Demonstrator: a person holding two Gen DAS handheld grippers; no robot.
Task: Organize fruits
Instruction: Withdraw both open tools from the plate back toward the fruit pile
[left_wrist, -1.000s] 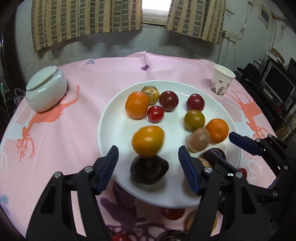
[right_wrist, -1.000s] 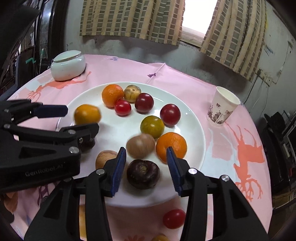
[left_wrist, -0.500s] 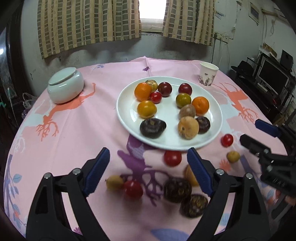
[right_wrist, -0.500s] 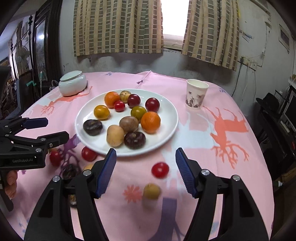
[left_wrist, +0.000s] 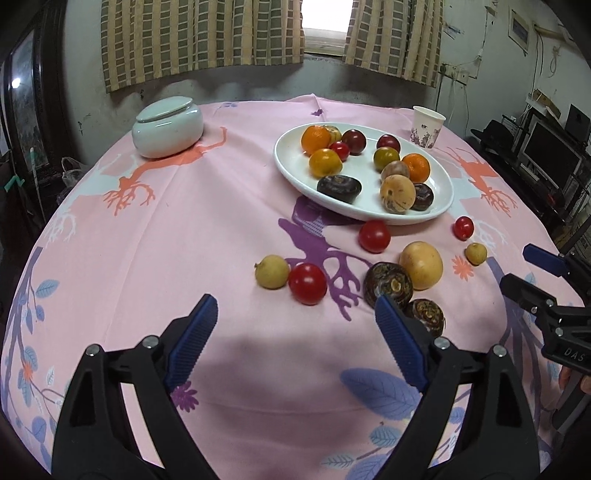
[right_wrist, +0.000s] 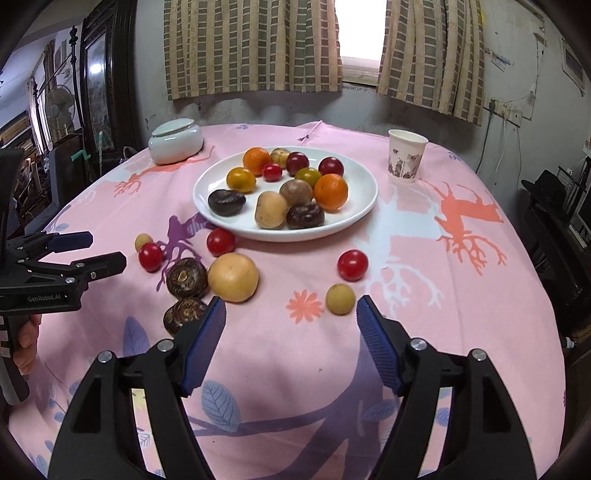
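Observation:
A white plate (left_wrist: 291, 159) (right_wrist: 360, 181) holds several fruits: oranges, red and green tomatoes, tan and dark brown ones. Loose fruits lie on the pink cloth in front of it: red tomatoes (left_wrist: 307, 283) (right_wrist: 352, 265), a large yellow fruit (left_wrist: 421, 265) (right_wrist: 232, 277), dark brown ones (left_wrist: 388, 285) (right_wrist: 186, 278) and small pale ones (left_wrist: 272, 271) (right_wrist: 340, 299). My left gripper (left_wrist: 294, 306) (right_wrist: 106, 248) hovers near the table's front edge, jaws opening, nothing between them. My right gripper (right_wrist: 291, 306) (left_wrist: 517, 266) is likewise opening and holds nothing.
A white lidded jar (left_wrist: 168, 125) (right_wrist: 176, 140) sits at the back left. A paper cup (left_wrist: 426, 125) (right_wrist: 406, 155) stands at the back right. A hand (right_wrist: 26, 343) holds the left gripper's handle. Dark furniture and screens stand past the table's right side.
Both grippers have pulled back from over the plate to the table's near side. Their jaws have widened, and the dark fruits once between them now lie on the plate.

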